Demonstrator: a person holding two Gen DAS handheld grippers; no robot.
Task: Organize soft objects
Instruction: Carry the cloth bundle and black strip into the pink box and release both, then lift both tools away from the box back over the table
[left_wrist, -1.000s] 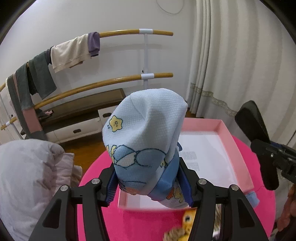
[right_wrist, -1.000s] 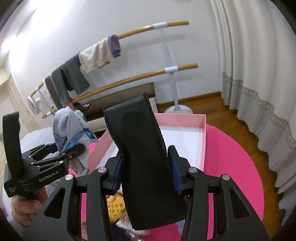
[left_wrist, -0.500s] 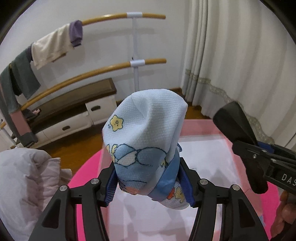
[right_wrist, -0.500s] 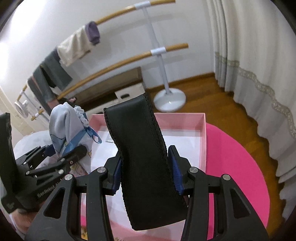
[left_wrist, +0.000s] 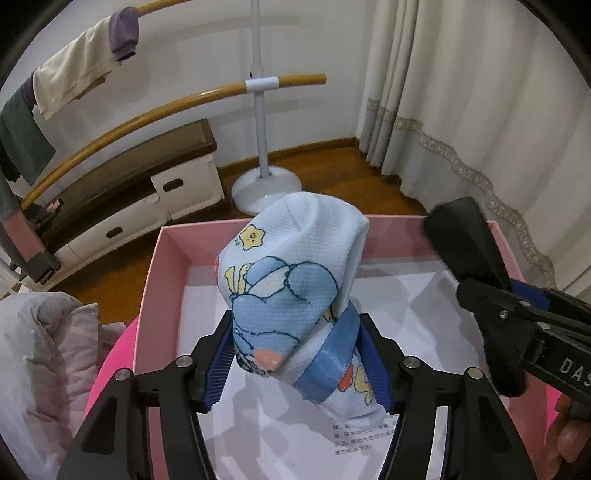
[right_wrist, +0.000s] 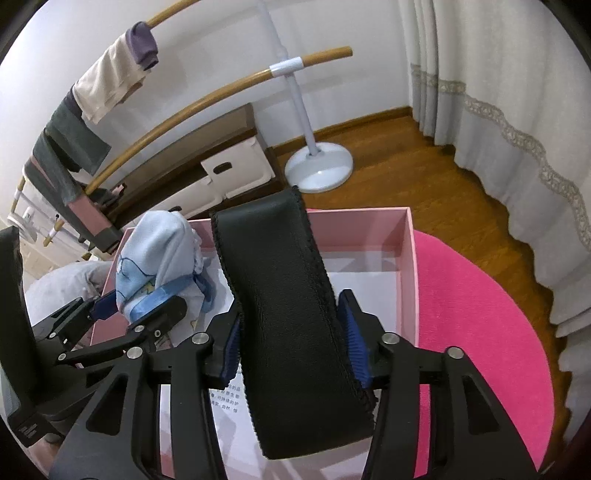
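On the left, the left gripper (left_wrist: 299, 363) is hanging over the pink box (left_wrist: 155, 284), its jaws having just been easing apart though the pads are still pressing the rolled blue cartoon cloth (left_wrist: 291, 291), which is standing upright between them, long axis pointing up and away. To its right, the right gripper (right_wrist: 293, 341) is carrying a black padded band (right_wrist: 291, 317), also upright; its jaws have just been widening, the pads still touching it. Both bundles are sitting directly above the box's white floor, so each release probably needs only a straight drop.

Clothes rack (left_wrist: 262, 85), curtain (left_wrist: 461, 110), cabinet (left_wrist: 147, 192)
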